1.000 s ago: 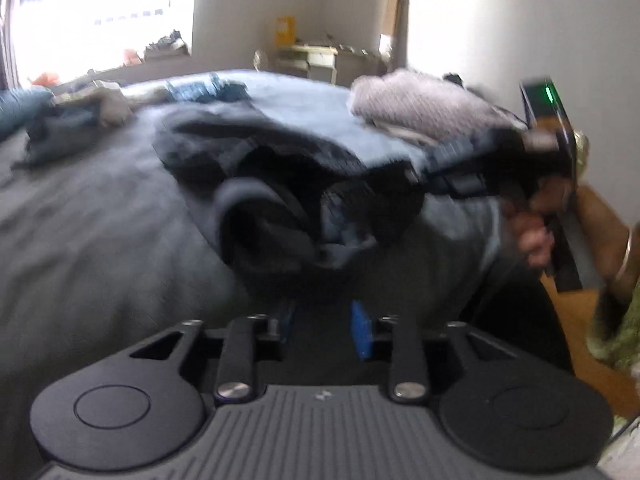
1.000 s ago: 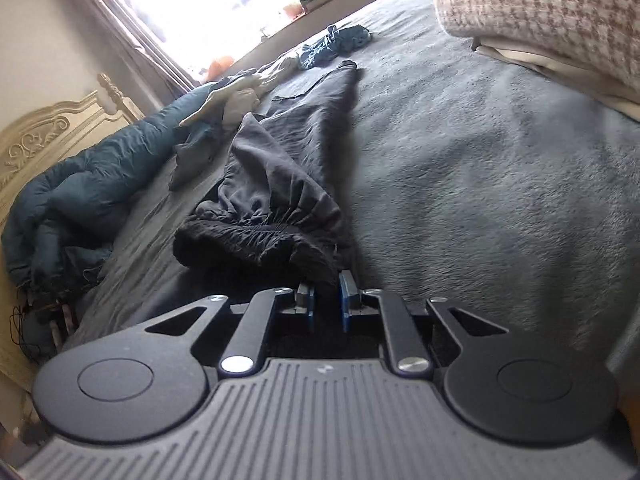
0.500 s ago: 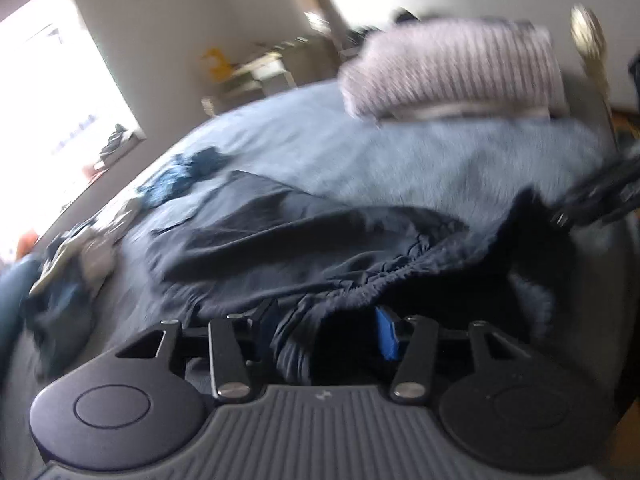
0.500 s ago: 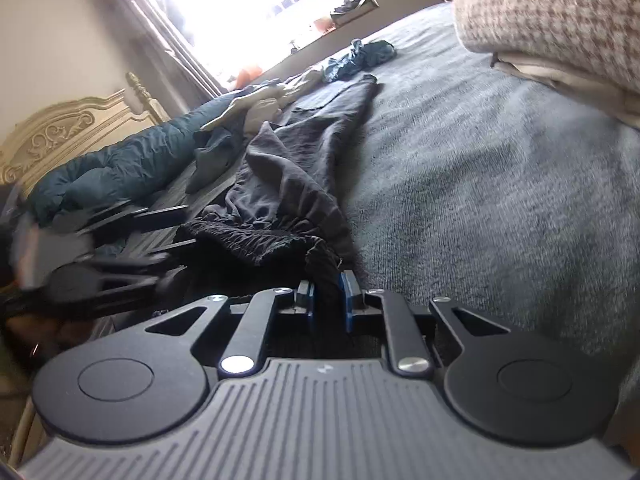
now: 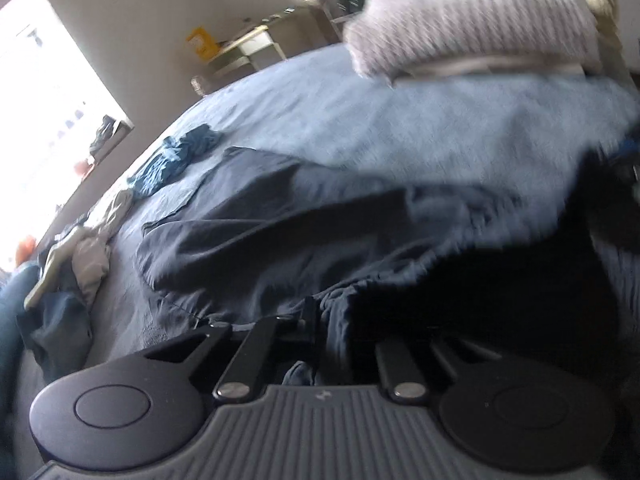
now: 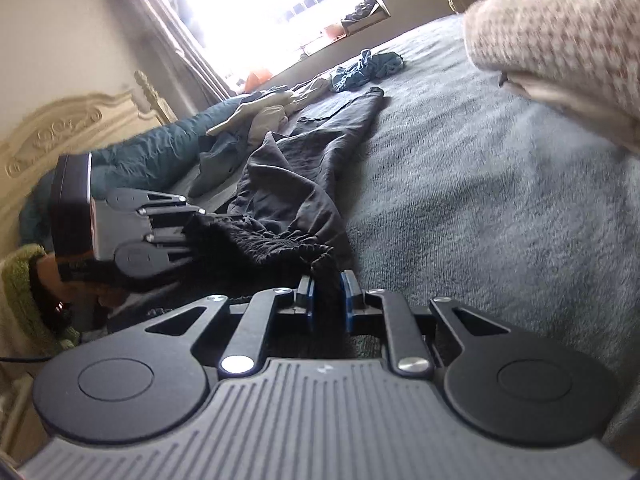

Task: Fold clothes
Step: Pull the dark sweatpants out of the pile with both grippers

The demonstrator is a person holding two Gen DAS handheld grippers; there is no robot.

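Note:
Dark pants (image 5: 256, 248) lie stretched along the blue-grey bed blanket (image 5: 400, 128), legs running toward the window. My left gripper (image 5: 332, 320) is shut on the elastic waistband at one side; its right finger is hidden by dark cloth. My right gripper (image 6: 327, 292) is shut on the waistband (image 6: 280, 244) at the other side. In the right wrist view the left gripper (image 6: 188, 228) shows at the left, gripping the same waistband, with the pants (image 6: 304, 168) running away behind it.
A folded knit sweater (image 5: 472, 20) sits on the bed at the far right and looms at the top right of the right wrist view (image 6: 568, 28). Loose clothes (image 5: 176, 160) and a teal duvet (image 6: 152, 156) lie near the window. A carved headboard (image 6: 60, 132) stands at left.
The left gripper has swung round to the waistband's other side and closed on it. The waistband is now stretched between both grippers. The right gripper has barely moved.

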